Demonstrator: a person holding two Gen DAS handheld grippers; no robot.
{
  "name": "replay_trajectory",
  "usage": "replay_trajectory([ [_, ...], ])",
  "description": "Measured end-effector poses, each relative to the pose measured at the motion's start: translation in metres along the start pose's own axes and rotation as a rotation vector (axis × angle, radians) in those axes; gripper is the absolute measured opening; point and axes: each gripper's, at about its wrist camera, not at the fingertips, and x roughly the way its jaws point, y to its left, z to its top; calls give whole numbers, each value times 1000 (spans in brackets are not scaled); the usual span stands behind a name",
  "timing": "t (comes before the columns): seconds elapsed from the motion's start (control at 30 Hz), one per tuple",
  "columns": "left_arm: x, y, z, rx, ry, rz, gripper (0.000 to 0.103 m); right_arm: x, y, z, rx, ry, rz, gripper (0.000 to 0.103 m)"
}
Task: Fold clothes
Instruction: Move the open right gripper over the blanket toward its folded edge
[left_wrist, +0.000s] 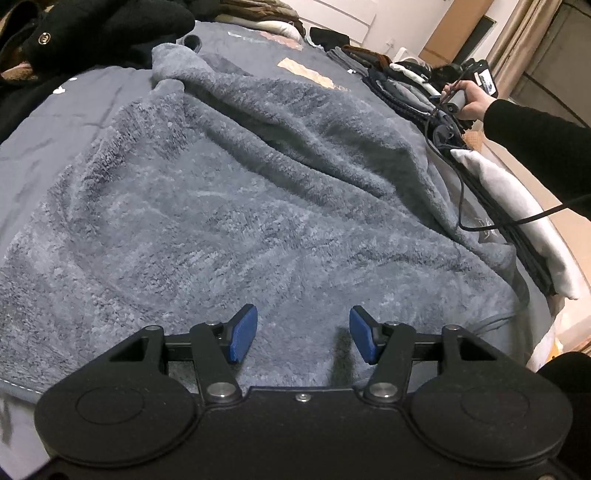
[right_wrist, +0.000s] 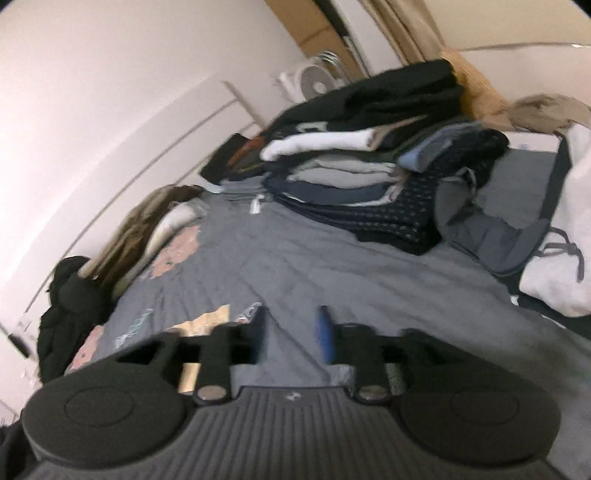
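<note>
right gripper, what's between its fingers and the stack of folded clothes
In the right wrist view, only bare grey bedspread lies between the open right gripper and the stack of folded clothes; no garment is on that stretch.

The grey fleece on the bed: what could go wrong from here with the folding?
1. The fleece lies rumpled with deep creases, so a fold now may come out crooked.
2. A black cable hangs over its right edge and might catch in the fold.
3. Both grippers, left and right, are open and hold nothing, so a hasty pinch may take only one layer.
</note>
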Motion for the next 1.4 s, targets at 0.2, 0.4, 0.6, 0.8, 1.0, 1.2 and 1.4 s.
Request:
replay_trajectory([
  [0.2,-4,-5,-1,23,-27,-8,55,-71,-13,-14,-175,57,73,54],
  [0.4,-12,-13,0,54,-73,-18,55,-164,-66,-55,-377,215,68,54],
  [0.6,-16,-25,-1,94,-107,-29,55,-250,-123,-99,-378,308,90,54],
  [0.8,-20,-40,-5,134,-127,-45,55,-278,-168,-141,-343,384,53,54],
  [1.0,-31,-59,-8,177,-163,-120,55,-281,-197,-161,-269,439,63,54],
  [1.2,-34,-88,-4,147,-204,-251,59,-276,-209,-173,-256,471,67,54],
  [1.4,-13,-137,19,158,-214,-300,59,-266,-208,-179,-247,468,66,54],
])
